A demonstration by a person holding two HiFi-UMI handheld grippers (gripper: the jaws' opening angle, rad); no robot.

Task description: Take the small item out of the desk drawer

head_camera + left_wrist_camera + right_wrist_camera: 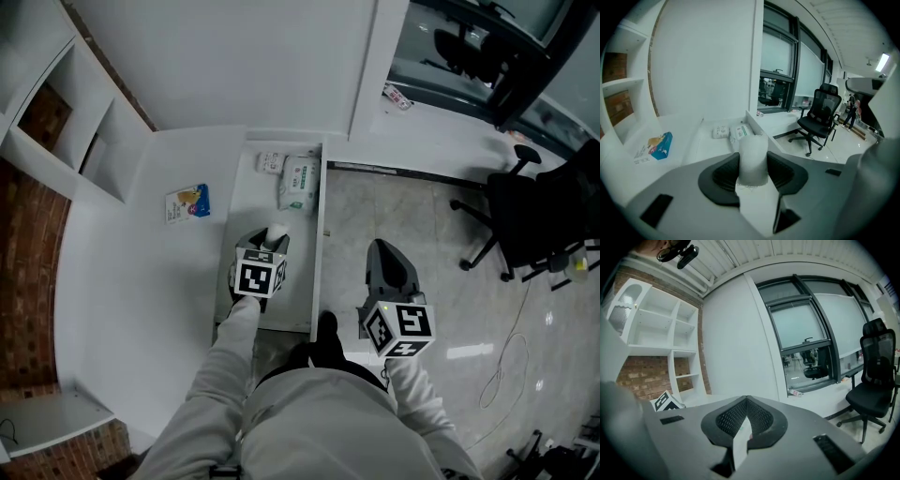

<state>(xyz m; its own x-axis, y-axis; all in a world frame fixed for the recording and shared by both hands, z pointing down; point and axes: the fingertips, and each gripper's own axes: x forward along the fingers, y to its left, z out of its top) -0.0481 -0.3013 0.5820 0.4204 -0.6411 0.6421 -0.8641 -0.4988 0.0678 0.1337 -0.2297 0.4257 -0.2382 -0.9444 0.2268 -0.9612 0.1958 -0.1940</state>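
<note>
The desk drawer [246,202] stands pulled open beside the white desk. My left gripper [273,238] hovers over the drawer's near half, shut on a small white roll-shaped item [277,232]. In the left gripper view the roll [753,157] stands upright between the two dark pads [723,176] of that gripper [753,165]. My right gripper [376,249] hangs over the floor just right of the drawer's side wall. Its jaws [746,402] are together with nothing held.
Two white packets [299,182] [270,161] lie at the drawer's far end. A blue-and-white packet [187,202] rests on the desk top [141,262] to the left. White wall shelves [66,112] stand far left. A black office chair [539,211] is on the tiled floor at right.
</note>
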